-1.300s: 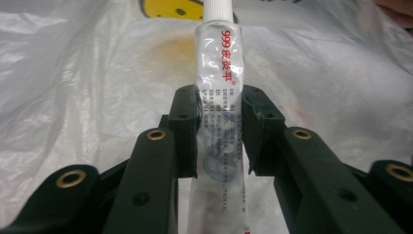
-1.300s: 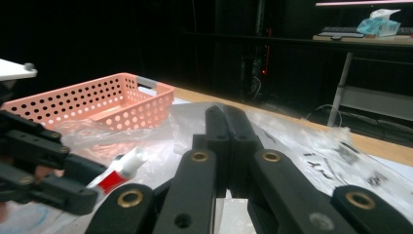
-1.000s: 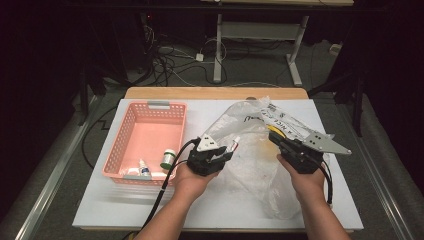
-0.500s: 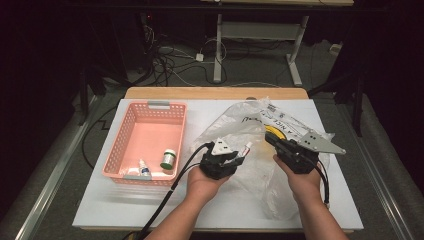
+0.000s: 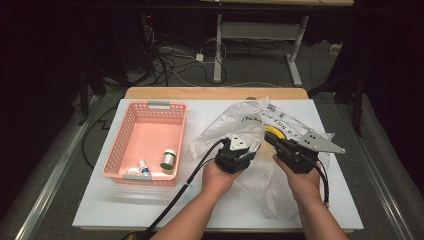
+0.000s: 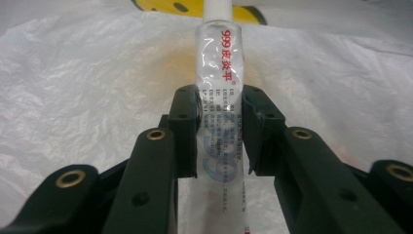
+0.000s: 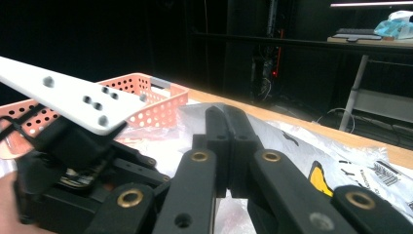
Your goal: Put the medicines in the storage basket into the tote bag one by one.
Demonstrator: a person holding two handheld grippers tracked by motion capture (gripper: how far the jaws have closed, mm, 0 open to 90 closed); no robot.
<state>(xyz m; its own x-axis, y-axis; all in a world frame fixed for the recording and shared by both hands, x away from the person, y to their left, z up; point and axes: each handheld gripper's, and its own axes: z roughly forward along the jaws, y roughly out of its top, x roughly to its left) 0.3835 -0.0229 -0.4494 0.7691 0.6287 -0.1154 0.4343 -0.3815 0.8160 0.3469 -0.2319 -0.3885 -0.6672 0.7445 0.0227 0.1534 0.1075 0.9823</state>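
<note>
Shifting left claw (image 5: 248,150) toward bag (image 5: 235,120)

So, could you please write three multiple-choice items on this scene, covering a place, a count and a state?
1. Where is the pink basket?
A. left of the plastic bag
B. right of it
C. on it

2. How many items lie in the basket?
A. none
B. two
C. five

3. What do the left tongs hold?
A. nothing
B. a cable
C. a tube

Answers:
1 A, the high view shows it to the bag's left.
2 B, a small bottle and a dropper.
3 C, the pads clamp the tube's sides.
</note>
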